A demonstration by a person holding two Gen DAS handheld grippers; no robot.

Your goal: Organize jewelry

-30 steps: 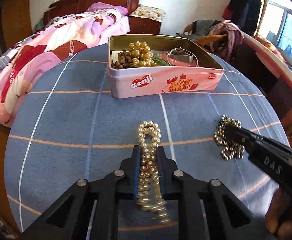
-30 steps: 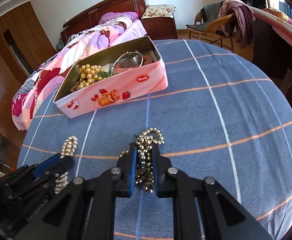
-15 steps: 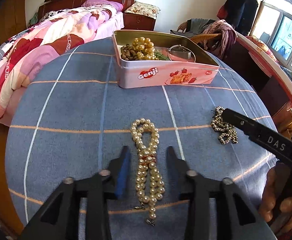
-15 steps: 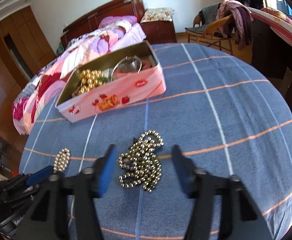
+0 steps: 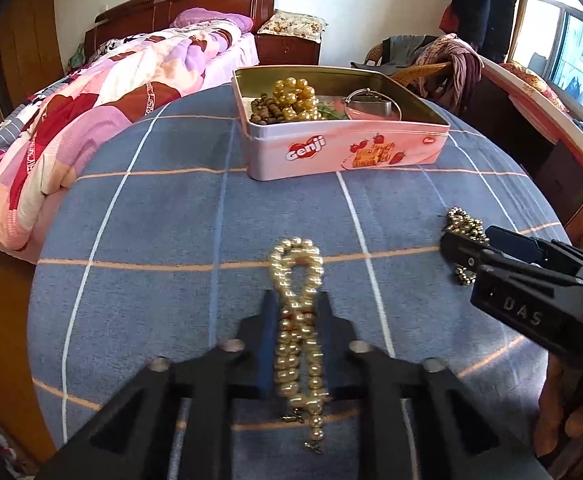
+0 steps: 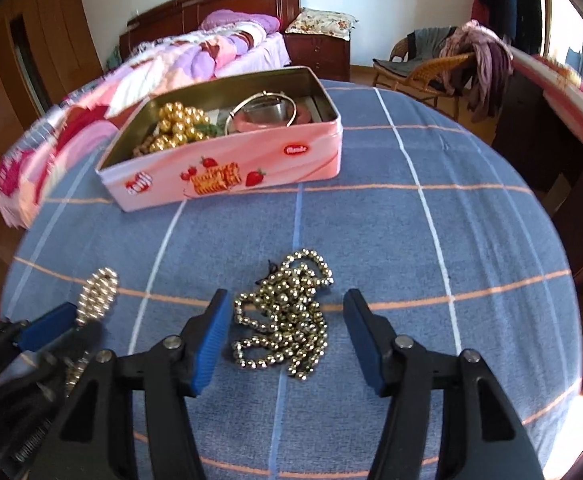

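Tablecloth [image 5: 151, 208]: left fingers [image 5: 265, 320] clamp pearl strand [image 5: 297, 320]; right fingers [image 6: 211, 336], closing, straddle bead chain [image 6: 287, 320].

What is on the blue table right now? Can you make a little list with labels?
table: blue checked cloth
tin: pink, open, holds gold beads and a bangle
pearls: on the cloth, between the left gripper's fingers
left gripper: closing on the pearls
dark beads: heaped on the cloth, between the right gripper's fingers, untouched
right gripper: closing, pads still clear of the dark beads
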